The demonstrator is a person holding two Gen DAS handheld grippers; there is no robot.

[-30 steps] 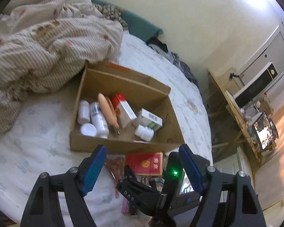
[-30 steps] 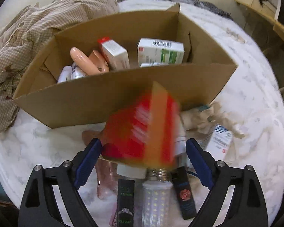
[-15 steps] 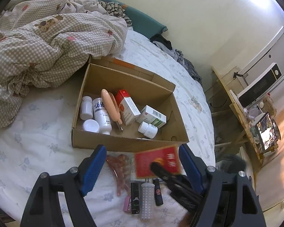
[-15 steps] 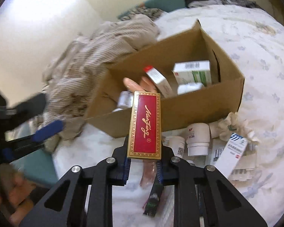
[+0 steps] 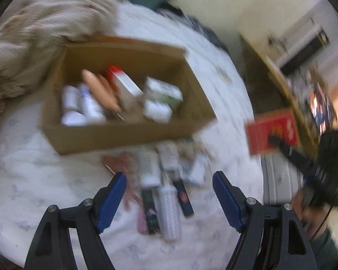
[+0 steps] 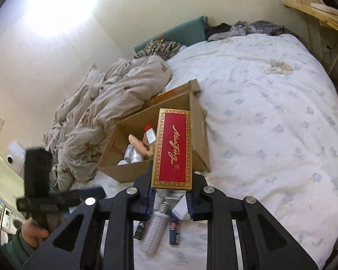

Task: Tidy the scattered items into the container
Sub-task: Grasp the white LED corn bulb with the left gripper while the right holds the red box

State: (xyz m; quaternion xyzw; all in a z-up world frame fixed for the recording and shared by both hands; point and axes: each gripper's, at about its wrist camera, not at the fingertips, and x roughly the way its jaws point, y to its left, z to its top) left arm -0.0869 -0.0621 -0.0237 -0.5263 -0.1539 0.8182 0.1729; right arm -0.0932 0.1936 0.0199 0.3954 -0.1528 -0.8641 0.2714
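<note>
The bed (image 6: 270, 123) carries everything, its soft sheet giving no firm backing under small things. On it sits the cardboard box (image 6: 133, 169), open-topped and stiff-walled, with bottles and cartons already lying inside; it looks light enough to slide if knocked. The right gripper (image 6: 171, 199) pinches the red box (image 6: 174, 148) by its lower end, holding it upright in the air over the near side of the cardboard box. This flat carton is probably light and rigid but crushable, with smooth faces that could slip, so a hold across its narrow sides suits it. The left gripper (image 5: 169, 199) hangs with its jaws spread and nothing between them, above the loose things on the sheet: a ribbed bulb (image 6: 156, 231), likely fragile and best taken round its body, and small dark tubes (image 6: 174, 232) beside it.
</note>
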